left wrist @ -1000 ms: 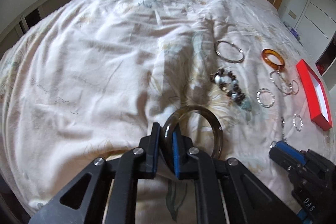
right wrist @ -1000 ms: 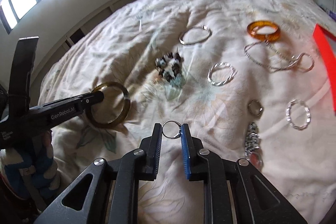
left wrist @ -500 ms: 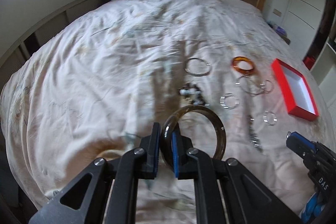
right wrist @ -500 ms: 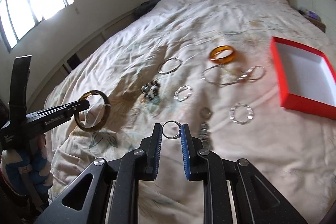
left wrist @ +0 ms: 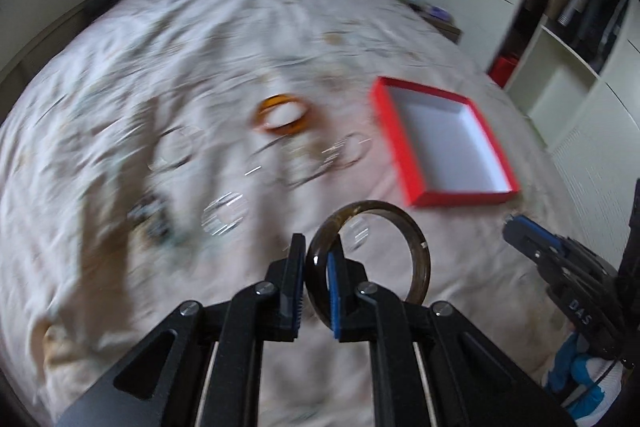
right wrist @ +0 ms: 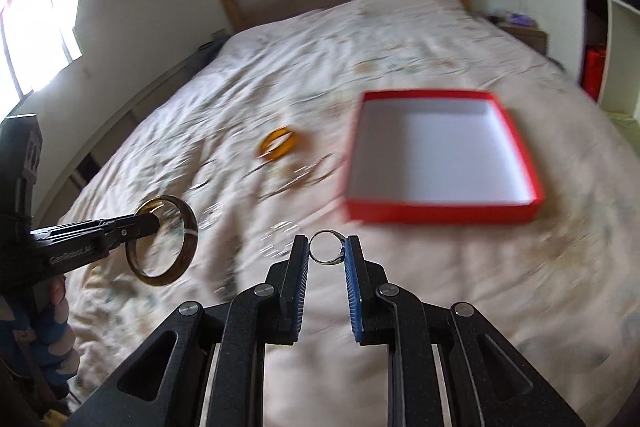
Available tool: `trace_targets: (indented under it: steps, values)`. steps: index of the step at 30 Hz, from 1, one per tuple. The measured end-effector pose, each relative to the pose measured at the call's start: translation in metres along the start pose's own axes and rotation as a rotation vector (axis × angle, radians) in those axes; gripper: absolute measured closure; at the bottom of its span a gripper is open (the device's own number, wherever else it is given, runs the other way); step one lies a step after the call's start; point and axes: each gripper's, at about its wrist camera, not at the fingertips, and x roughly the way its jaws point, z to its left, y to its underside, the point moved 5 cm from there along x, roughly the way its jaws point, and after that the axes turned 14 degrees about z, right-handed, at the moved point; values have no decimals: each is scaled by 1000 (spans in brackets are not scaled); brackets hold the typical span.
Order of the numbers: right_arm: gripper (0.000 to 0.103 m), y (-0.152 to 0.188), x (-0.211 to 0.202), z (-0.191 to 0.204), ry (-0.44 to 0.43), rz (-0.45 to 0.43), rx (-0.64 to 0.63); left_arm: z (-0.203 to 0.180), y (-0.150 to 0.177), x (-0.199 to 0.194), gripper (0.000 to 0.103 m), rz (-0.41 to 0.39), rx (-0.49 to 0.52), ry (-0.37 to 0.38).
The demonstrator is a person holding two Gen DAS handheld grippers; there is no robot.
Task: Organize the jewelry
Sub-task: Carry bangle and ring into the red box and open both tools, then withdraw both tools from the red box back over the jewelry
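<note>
Bangle (left wrist: pixel 416 259) pinched by the left gripper (left wrist: pixel 316 259) and ring (right wrist: pixel 326 247) by the right gripper (right wrist: pixel 326 251) (both clear of the bedding), apparently for the red box (right wrist: pixel 440 213) ahead.

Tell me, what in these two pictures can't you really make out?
- Loose jewelry on the bedspread: motion blur in both views smears it; kinds and count unclear.
- Right claw: left view's edge cuts it off, its small ring unseen there.
- Dark bangle: left claw covers its near rim.
- Red box: near wall hides some of its floor.
</note>
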Motion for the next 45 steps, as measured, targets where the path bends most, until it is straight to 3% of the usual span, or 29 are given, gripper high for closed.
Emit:
trace_targets:
  steps: [6, 13, 18, 25, 31, 38, 42, 45]
  values:
    - [85, -61, 27, -71, 55, 0, 41, -68, -75, 55, 93, 14, 86, 0]
    - [85, -116, 93, -130, 109, 61, 58, -106, -146, 143, 93, 83, 104, -25]
    - [85, -129, 130, -154, 147, 120, 50, -118, -167, 185, 93, 123, 118, -17]
    - [83, -133, 148, -158, 207, 168, -34, -125, -175, 196, 92, 114, 156, -56]
    - [64, -128, 130, -156, 266, 165, -52, -127, -173, 185, 81, 95, 159, -39]
    - [63, -104, 56, -142, 277, 111, -13, -118, -148, 113, 78, 39, 162, 61]
    - [63, -82, 4, -116, 243, 66, 2, -98, -120, 52, 78, 4, 199, 15]
    - [63, -63, -32, -90, 220, 37, -21, -66, -101, -2, 71, -33, 189, -52]
